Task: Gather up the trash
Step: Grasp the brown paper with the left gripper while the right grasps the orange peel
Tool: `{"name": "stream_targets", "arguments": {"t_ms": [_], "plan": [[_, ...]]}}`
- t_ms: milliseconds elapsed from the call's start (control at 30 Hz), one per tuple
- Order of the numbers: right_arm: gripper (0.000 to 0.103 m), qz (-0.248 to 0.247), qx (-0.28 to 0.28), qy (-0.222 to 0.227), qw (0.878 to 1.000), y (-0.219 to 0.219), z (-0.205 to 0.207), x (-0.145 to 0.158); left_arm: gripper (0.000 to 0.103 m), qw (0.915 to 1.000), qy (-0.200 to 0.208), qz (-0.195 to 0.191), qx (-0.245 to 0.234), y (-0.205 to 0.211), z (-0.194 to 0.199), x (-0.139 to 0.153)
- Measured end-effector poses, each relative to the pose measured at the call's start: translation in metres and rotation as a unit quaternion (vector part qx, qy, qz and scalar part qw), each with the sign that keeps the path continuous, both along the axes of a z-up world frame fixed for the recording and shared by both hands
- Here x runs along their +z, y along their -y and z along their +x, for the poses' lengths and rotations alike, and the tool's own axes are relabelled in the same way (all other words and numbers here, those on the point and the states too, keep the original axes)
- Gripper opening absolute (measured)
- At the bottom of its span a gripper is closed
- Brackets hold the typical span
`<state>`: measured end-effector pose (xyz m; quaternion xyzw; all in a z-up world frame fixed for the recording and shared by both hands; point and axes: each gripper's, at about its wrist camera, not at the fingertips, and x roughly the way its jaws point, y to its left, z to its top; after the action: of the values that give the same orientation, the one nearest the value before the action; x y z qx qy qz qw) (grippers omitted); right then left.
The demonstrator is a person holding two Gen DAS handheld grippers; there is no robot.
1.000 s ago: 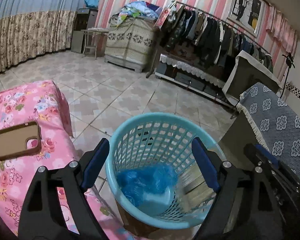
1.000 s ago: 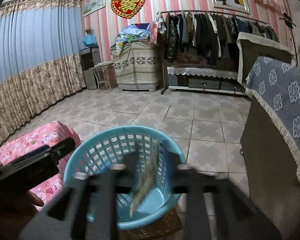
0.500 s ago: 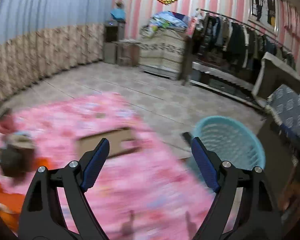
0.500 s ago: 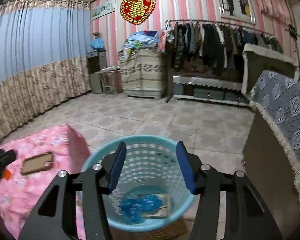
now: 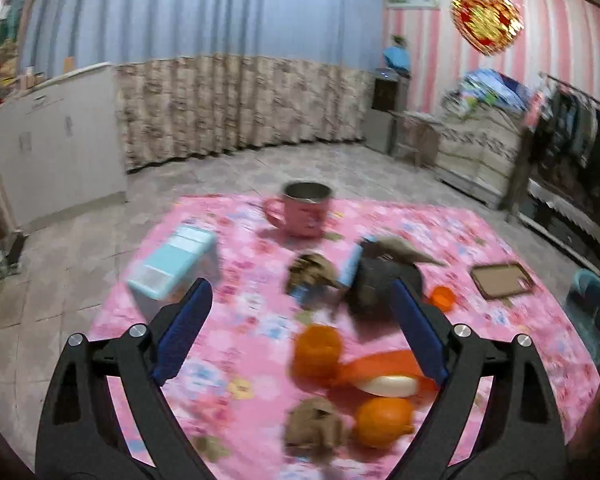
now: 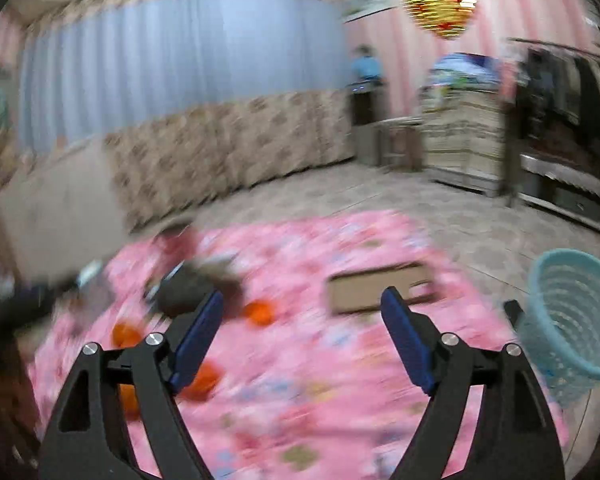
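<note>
A pink mug (image 5: 304, 211) is seen upright at the far edge of the pink floral counter (image 5: 500, 320), upper middle of the frame. A light blue box (image 5: 172, 264) lies left of it. A phone case (image 5: 502, 280) lies at right.

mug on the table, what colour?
Pink, with a bare metal rim: mug. Left wrist view shows it best; the right wrist view is too blurred.

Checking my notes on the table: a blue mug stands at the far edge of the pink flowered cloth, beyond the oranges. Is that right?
Not quite: the mug is pink, not blue. The left wrist view shows it at the far edge of the pink flowered cloth, beyond the oranges.
</note>
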<state>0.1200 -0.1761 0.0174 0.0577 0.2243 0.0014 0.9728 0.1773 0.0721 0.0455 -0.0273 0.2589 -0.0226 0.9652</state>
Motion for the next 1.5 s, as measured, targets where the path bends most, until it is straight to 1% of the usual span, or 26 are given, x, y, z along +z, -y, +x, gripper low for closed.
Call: {"name": "stream_targets", "arguments": {"t_ms": [100, 167, 200, 267, 300, 333, 400, 433, 500, 600, 633, 700, 800, 867, 900, 933, 967, 1033, 1100, 1133, 1200, 1300, 1333, 1400, 1433, 1500], "plan": [[0.080, 0.021, 0.059, -0.020, 0.998, -0.037, -0.009, -0.016, 0.090, 1.0000, -0.001, -0.009, 0.001, -0.009, -0.002, 0.003], [0.080, 0.026, 0.086, -0.039, 0.995, -0.053, -0.014, -0.027, 0.091, 0.9999, -0.010, 0.008, 0.001, -0.015, -0.009, -0.004], [0.080, 0.028, 0.092, -0.043, 0.994, -0.051, -0.022, -0.031, 0.092, 0.9997, -0.012, 0.019, -0.001, -0.017, -0.012, -0.007], [0.080, 0.019, 0.098, -0.054, 0.993, -0.065, -0.019, -0.038, 0.093, 0.9989, -0.029, 0.036, -0.006, -0.023, -0.015, -0.020], [0.080, 0.021, 0.100, -0.060, 0.993, -0.067, -0.014, -0.039, 0.093, 0.9980, -0.040, 0.048, -0.003, -0.026, -0.015, -0.027], [0.080, 0.039, 0.112, -0.074, 0.990, -0.072, -0.011, -0.041, 0.093, 0.9973, -0.048, 0.055, 0.001, -0.028, -0.017, -0.032], [0.080, 0.056, 0.128, -0.090, 0.986, -0.079, -0.003, -0.044, 0.093, 0.9956, -0.063, 0.068, 0.015, -0.036, -0.015, -0.042], [0.080, 0.050, 0.141, -0.105, 0.983, -0.088, 0.001, -0.048, 0.093, 0.9947, -0.070, 0.070, 0.027, -0.042, -0.014, -0.046], [0.080, 0.041, 0.145, -0.114, 0.982, -0.097, 0.010, -0.055, 0.093, 0.9943, -0.084, 0.044, 0.048, -0.057, -0.011, -0.051], [0.079, 0.035, 0.151, -0.124, 0.980, -0.108, 0.020, -0.063, 0.093, 0.9953, -0.079, 0.008, 0.055, -0.074, -0.015, -0.053], [0.079, 0.034, 0.149, -0.126, 0.980, -0.111, 0.022, -0.066, 0.093, 0.9956, -0.078, 0.001, 0.053, -0.076, -0.016, -0.052], [0.078, 0.036, 0.154, -0.131, 0.979, -0.116, 0.026, -0.070, 0.093, 0.9957, -0.080, 0.001, 0.047, -0.074, -0.016, -0.054], [0.065, 0.037, 0.164, -0.139, 0.976, -0.124, 0.033, -0.072, 0.093, 0.9957, -0.084, 0.007, 0.038, -0.069, -0.015, -0.056], [0.062, 0.037, 0.170, -0.157, 0.972, -0.128, 0.039, -0.075, 0.093, 0.9957, -0.087, 0.010, 0.030, -0.064, -0.014, -0.057], [0.052, 0.041, 0.174, -0.173, 0.969, -0.127, 0.043, -0.078, 0.093, 0.9955, -0.090, 0.013, 0.024, -0.062, -0.013, -0.057], [0.051, 0.049, 0.180, -0.179, 0.966, -0.127, 0.045, -0.080, 0.093, 0.9954, -0.092, 0.022, 0.017, -0.056, -0.014, -0.057], [0.049, 0.057, 0.183, -0.180, 0.965, -0.125, 0.044, -0.079, 0.093, 0.9950, -0.095, 0.029, 0.010, -0.051, -0.014, -0.056], [0.043, 0.046, 0.173, -0.172, 0.969, -0.121, 0.040, -0.072, 0.093, 0.9933, -0.107, 0.044, -0.007, -0.039, -0.013, -0.057], [0.043, 0.045, 0.162, -0.150, 0.974, -0.111, 0.036, -0.061, 0.093, 0.9910, -0.120, 0.050, -0.031, -0.026, -0.013, -0.058], [0.043, 0.045, 0.155, -0.137, 0.977, -0.104, 0.032, -0.054, 0.093, 0.9887, -0.126, 0.064, -0.049, -0.014, -0.013, -0.061], [0.043, 0.044, 0.139, -0.119, 0.982, -0.089, 0.028, -0.043, 0.093, 0.9847, -0.130, 0.098, -0.062, 0.002, -0.013, -0.063], [0.043, 0.062, 0.119, -0.106, 0.985, -0.067, 0.026, -0.033, 0.093, 0.9794, -0.151, 0.106, -0.083, 0.017, -0.010, -0.069], [0.043, 0.066, 0.114, -0.105, 0.986, -0.061, 0.027, -0.032, 0.092, 0.9753, -0.162, 0.120, -0.090, 0.024, -0.008, -0.074], [0.043, 0.075, 0.112, -0.104, 0.985, -0.054, 0.028, -0.029, 0.081, 0.9701, -0.177, 0.139, -0.089, 0.030, -0.005, -0.081], [0.043, 0.077, 0.110, -0.102, 0.986, -0.051, 0.028, -0.027, 0.077, 0.9673, -0.189, 0.141, -0.092, 0.031, -0.003, -0.085], [0.043, 0.078, 0.110, -0.100, 0.986, -0.049, 0.028, -0.026, 0.049, 0.9624, -0.214, 0.135, -0.097, 0.031, 0.003, -0.093]]}}
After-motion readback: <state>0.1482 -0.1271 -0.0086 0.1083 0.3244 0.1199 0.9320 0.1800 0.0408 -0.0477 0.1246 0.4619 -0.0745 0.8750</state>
